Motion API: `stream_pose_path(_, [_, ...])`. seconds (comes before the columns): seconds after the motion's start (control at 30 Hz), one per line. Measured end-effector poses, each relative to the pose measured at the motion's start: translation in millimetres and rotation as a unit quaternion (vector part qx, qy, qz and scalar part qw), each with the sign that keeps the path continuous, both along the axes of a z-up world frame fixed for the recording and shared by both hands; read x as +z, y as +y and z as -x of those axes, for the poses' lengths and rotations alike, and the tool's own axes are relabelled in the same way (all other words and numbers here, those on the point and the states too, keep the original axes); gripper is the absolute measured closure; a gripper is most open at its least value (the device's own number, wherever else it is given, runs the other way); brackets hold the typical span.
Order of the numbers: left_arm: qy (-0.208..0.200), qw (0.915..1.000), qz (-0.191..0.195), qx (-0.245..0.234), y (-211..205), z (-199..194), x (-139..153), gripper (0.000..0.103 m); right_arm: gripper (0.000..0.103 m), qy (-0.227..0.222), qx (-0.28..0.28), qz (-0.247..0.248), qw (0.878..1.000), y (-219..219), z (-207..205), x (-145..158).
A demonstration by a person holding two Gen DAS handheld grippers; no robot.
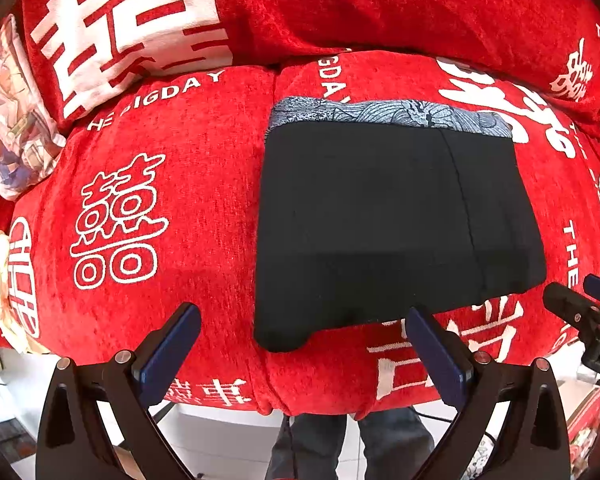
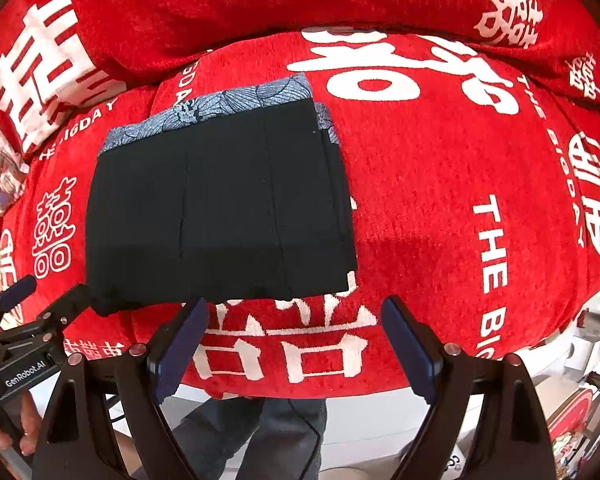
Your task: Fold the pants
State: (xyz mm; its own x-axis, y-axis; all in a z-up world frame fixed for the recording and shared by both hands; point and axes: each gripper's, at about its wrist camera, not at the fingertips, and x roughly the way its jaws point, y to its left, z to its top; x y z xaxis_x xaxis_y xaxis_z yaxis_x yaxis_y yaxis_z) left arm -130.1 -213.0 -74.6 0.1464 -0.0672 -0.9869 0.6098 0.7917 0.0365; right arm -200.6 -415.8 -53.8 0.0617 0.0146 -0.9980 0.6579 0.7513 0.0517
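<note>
Left tool (image 1: 302,326) wide open, holding nothing, hovering at the near edge of the sofa cushion (image 1: 140,220). Right tool (image 2: 294,320) likewise agape and empty, just off the same edge.

Pants (image 1: 380,220) lie on the red cushion as a compact black rectangle, patterned blue waistband (image 1: 380,114) at the far side, layers stacked. Looks folded or nearly so; at most one fold left, I'd guess.

Risks:
- Near-left corner of the pants (image 2: 108,304) bulges and droops toward the cushion's front edge. A tool brushing it on the way in or out could drag the stack off the seat.
- Cushion is soft and domed with plush pile. Pinching the top layer only would peel the stack apart instead of lifting it whole.
- Right-hand layers sit slightly staggered (image 2: 340,200); another fold would magnify the offset.
- Tools are close together; left tool's finger (image 2: 66,300) sits near the pants corner, so a collision is possible if both go for the near hem.
</note>
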Motion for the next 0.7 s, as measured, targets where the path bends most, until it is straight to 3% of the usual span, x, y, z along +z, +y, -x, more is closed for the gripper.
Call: stream_pose_path(0.7, [-0.015, 0.9998, -0.013, -0.009, -6.0, 4.5, -2.4, 0.001, 0.013, 0.028, 0.020, 0.025, 0.999, 6.1, -3.3, -6.9])
